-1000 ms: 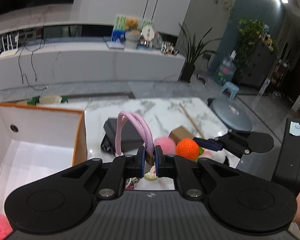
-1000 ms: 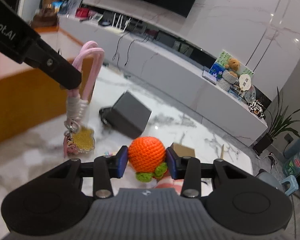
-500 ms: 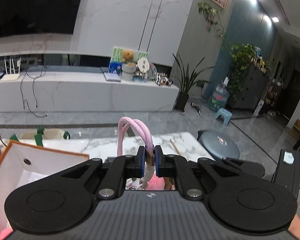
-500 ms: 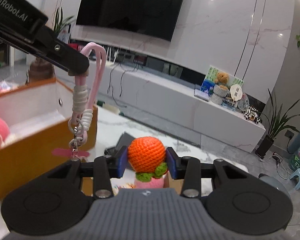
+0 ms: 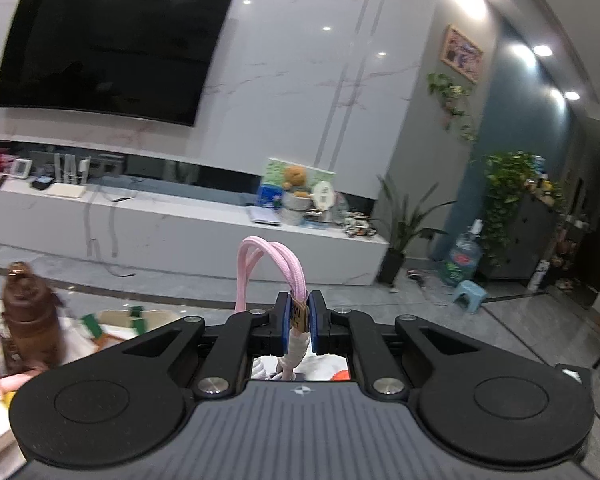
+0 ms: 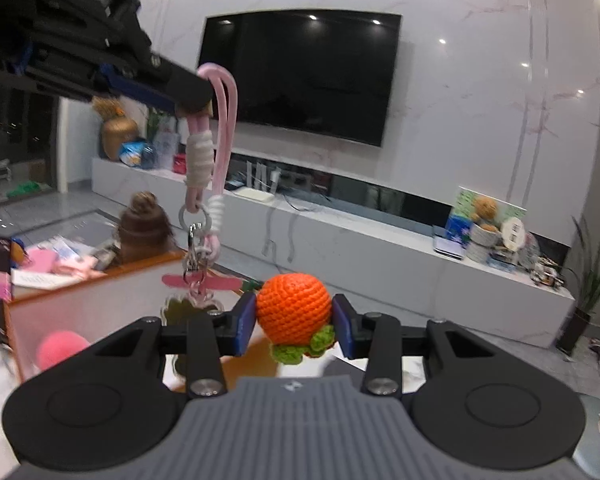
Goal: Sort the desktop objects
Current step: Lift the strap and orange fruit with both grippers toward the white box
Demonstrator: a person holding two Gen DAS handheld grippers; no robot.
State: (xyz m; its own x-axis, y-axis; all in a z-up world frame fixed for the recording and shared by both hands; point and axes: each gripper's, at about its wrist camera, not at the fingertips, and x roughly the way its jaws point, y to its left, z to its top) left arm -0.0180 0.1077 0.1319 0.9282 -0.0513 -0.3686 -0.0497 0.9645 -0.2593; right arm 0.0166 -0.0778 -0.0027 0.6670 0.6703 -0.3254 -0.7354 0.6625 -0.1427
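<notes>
My left gripper (image 5: 300, 318) is shut on a pink cord keychain (image 5: 274, 264), whose loop arches up above the pads. In the right wrist view the same left gripper (image 6: 194, 98) reaches in from the upper left and the pink keychain (image 6: 204, 184) dangles from it, with a metal ring and flat charms (image 6: 198, 284) hanging above the box. My right gripper (image 6: 294, 322) is shut on an orange crocheted ball (image 6: 294, 312) with green leaves underneath. An orange-rimmed white box (image 6: 88, 300) lies low on the left, with a pink pom-pom (image 6: 60, 346) inside.
A brown bottle (image 5: 30, 316) stands at the left behind the box, beside books and pink items (image 6: 44, 262). Behind run a long white TV counter (image 5: 180, 224), a wall TV (image 6: 300, 76), potted plants (image 5: 512, 184) and a small blue stool (image 5: 470, 294).
Both grippers have risen and tilted upward with their loads. The tabletop, dark box and pink toy have dropped out of sight; the TV wall now fills both views.
</notes>
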